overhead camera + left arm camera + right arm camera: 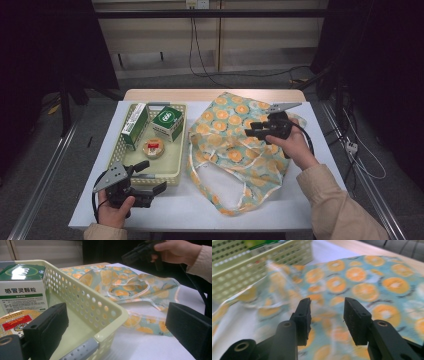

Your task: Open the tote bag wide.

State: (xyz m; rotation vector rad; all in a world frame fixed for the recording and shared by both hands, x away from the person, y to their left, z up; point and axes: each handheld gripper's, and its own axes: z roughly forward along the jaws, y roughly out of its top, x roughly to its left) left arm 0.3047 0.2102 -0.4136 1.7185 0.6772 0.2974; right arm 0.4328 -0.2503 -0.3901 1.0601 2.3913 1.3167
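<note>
A cloth bag (235,150) printed with orange slices lies flat on the white table, its white handles toward the near edge. My right gripper (251,128) hovers over the bag's far right part, pointing left. In the right gripper view its jaws (327,307) stand apart with nothing between them, only the cloth (367,287) beneath. My left gripper (154,176) rests at the near edge of the pale yellow basket (116,150). In the left gripper view its jaws (116,315) are wide open, one inside the basket and one outside, with the basket's corner (110,332) between them, untouched.
The basket holds a green-and-white box (134,125), a green box (168,122) and a round tin (154,147). The table's wooden far edge (165,94) lies beyond. Bare white table (180,205) shows in front of the bag. Cables trail on the floor behind.
</note>
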